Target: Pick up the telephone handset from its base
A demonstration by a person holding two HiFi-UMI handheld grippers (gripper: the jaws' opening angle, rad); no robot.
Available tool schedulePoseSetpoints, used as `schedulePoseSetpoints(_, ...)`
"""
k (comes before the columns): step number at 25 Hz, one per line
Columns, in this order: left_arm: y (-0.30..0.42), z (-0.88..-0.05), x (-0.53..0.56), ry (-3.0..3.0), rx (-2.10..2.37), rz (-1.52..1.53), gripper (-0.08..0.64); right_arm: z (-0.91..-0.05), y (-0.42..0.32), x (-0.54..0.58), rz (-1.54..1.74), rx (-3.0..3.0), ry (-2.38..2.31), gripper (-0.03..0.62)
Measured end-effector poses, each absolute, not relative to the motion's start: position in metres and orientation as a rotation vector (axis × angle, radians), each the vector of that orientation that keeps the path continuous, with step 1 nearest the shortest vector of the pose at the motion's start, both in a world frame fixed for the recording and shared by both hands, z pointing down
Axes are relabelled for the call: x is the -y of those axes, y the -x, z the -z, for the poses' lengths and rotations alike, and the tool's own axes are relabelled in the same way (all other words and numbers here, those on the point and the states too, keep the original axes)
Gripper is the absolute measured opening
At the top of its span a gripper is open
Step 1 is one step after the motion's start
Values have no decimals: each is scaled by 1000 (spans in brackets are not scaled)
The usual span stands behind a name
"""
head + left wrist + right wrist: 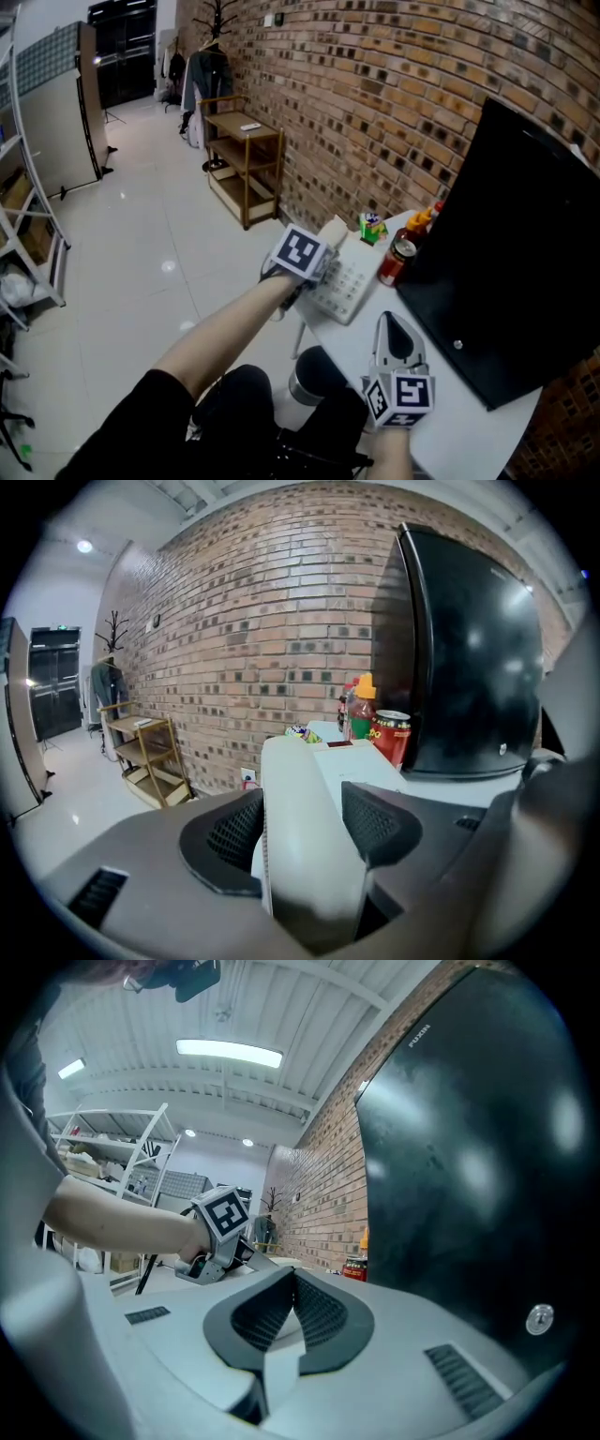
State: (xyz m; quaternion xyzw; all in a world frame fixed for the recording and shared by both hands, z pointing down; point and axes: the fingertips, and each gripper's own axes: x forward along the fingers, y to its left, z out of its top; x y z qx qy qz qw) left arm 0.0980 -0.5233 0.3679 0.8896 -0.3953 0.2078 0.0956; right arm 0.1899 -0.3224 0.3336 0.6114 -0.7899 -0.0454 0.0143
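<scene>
A cream telephone [349, 281] with a keypad sits at the left edge of a white table [450, 417]. Its handset [333, 234] lies along the base's left side. My left gripper [323, 262] reaches onto it. In the left gripper view the handset [298, 855] lies lengthwise between the two dark pads [234, 832] of the left gripper [305, 808], whose jaws stand wide apart, and the base [361, 766] shows just beyond. My right gripper [392, 323] rests over the table nearer to me; in its own view the right gripper [293, 1283] has its pads meeting at the tips, with nothing between them.
A large black panel [516, 253] leans along the table's right side. A red can [397, 261], sauce bottles [424, 223] and a small colourful item [372, 227] stand behind the telephone. A brick wall runs behind, with a wooden shelf unit [246, 159] on the floor at the left.
</scene>
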Motion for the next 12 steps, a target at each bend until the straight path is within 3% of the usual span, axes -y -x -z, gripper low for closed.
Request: schedulePoseSetpoints(12, -99, -365, 522, -2581, 1189, -512, 225, -335, -189, 325, 141, 2489, -1882, 11)
